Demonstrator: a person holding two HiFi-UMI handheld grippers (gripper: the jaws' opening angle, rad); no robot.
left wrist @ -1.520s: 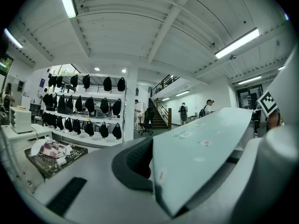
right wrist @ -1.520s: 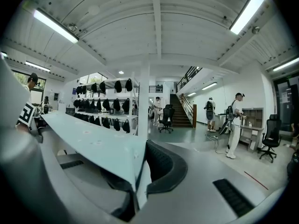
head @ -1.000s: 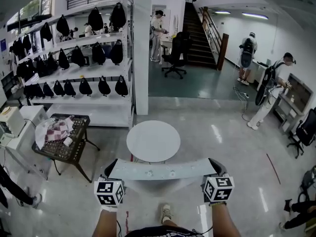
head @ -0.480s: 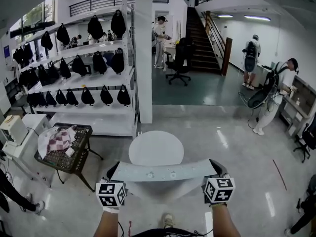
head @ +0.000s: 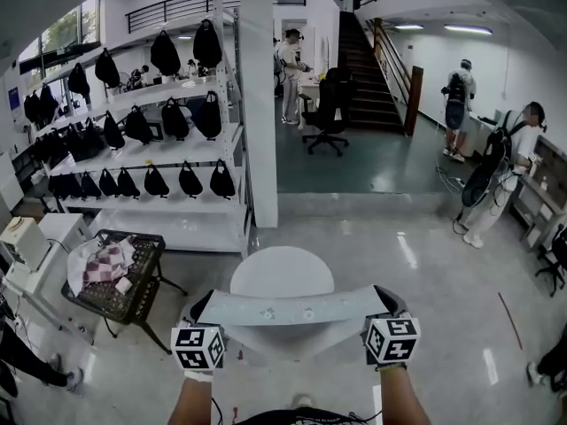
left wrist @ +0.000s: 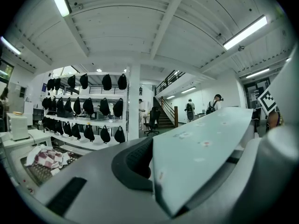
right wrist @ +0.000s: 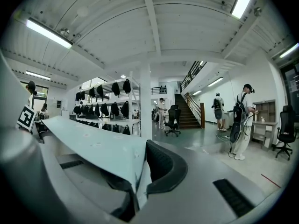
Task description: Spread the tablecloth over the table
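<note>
A pale blue-grey tablecloth (head: 297,310) with small printed spots hangs stretched in a taut band between my two grippers. My left gripper (head: 202,308) is shut on its left corner and my right gripper (head: 392,304) on its right corner. In the left gripper view the tablecloth (left wrist: 201,143) runs off to the right from the shut left gripper (left wrist: 152,171). The right gripper view has the tablecloth (right wrist: 93,148) leading left from the shut right gripper (right wrist: 138,171). The round white table (head: 282,271) stands bare just beyond the cloth, its near edge hidden behind it.
A black wire cart (head: 133,295) with a checked cloth stands at the left. Behind it are white shelves (head: 151,153) of black bags and a white pillar (head: 257,104). An office chair (head: 330,113), stairs and several people are farther back and to the right.
Both grippers, still holding the stretched cloth, have advanced toward the round table, which now sits closer behind the cloth. The foot seen below has almost dropped out of view.
</note>
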